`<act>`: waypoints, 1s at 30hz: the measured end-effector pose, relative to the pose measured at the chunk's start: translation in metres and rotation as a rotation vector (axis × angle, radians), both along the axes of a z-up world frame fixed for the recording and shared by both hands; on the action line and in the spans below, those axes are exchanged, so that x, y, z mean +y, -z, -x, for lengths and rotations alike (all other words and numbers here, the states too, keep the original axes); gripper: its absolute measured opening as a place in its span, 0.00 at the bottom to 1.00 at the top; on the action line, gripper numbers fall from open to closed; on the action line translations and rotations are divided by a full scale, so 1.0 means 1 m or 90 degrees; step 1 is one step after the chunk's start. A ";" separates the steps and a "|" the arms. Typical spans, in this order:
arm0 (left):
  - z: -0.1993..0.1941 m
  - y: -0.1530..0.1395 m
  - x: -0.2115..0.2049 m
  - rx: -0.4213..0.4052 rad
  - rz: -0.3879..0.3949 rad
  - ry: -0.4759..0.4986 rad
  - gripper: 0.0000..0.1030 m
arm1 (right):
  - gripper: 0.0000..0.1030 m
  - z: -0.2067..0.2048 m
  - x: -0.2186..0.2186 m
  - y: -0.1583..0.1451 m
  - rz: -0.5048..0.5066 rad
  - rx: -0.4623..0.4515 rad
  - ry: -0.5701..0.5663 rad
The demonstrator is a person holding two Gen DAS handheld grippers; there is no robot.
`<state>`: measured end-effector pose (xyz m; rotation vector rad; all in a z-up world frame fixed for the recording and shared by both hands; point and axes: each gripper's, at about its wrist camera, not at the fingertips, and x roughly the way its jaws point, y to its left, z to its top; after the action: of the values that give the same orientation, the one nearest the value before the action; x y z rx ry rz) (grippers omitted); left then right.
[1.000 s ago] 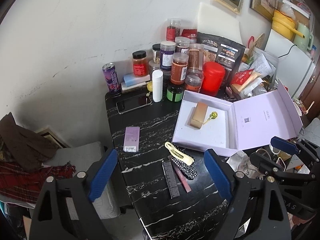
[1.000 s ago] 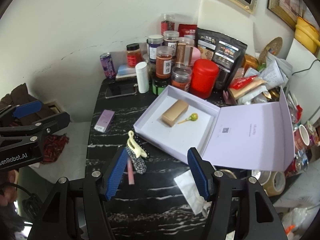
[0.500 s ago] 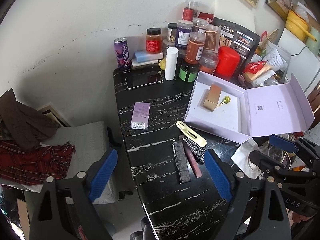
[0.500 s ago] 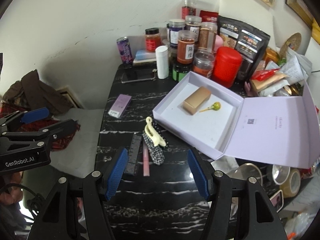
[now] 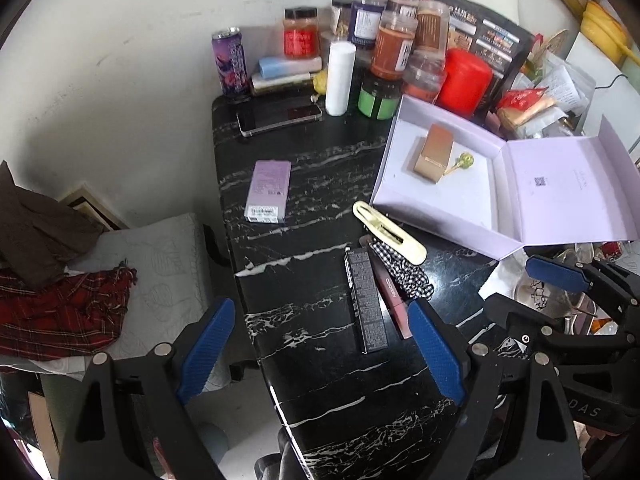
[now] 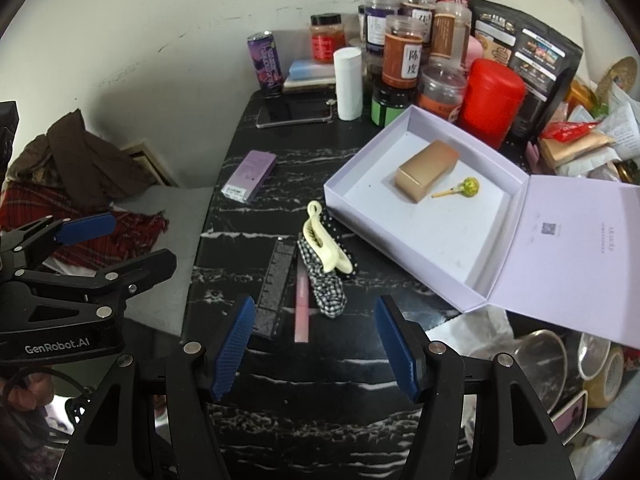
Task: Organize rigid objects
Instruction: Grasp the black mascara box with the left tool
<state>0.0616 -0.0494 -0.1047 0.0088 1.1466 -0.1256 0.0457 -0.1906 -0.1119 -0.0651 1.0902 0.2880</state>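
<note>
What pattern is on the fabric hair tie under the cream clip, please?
Black-and-white gingham check, clearest in the right wrist view.

Behind the table — spice jars (image 6: 402, 58), a red canister (image 6: 490, 102), a purple can (image 5: 230, 64).

Left hand-held gripper (image 5: 320, 348) & right hand-held gripper (image 6: 316, 346) both angled down, jaws apart, nothing held

Open near end, crowded far end

Bare black table (image 6: 320, 380) at six o'clock; jars (image 6: 404, 56) at twelve and the open lilac box (image 6: 472, 296) at two block passage.
</note>
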 end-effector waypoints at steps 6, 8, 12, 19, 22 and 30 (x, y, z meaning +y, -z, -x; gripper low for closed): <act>-0.009 0.030 -0.010 0.041 0.002 0.007 0.87 | 0.61 -0.013 -0.006 0.025 -0.003 0.036 0.004; -0.011 0.040 -0.013 0.052 0.007 0.005 0.87 | 0.61 -0.017 -0.008 0.034 0.004 0.051 0.006; -0.018 0.061 -0.018 0.076 0.002 0.004 0.87 | 0.61 -0.024 -0.016 0.050 0.004 0.077 0.015; -0.033 0.102 -0.025 0.133 0.011 0.006 0.77 | 0.61 -0.032 -0.023 0.072 0.019 0.106 0.025; -0.038 0.114 -0.031 0.151 0.013 0.010 0.77 | 0.61 -0.035 -0.026 0.080 0.021 0.117 0.024; -0.048 0.128 -0.051 0.160 0.000 0.052 0.41 | 0.61 -0.040 -0.031 0.093 0.021 0.138 0.020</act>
<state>0.1092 -0.1001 -0.2332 0.0412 1.3979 -0.2034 0.0855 -0.2219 -0.2054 -0.0460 1.3107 0.2527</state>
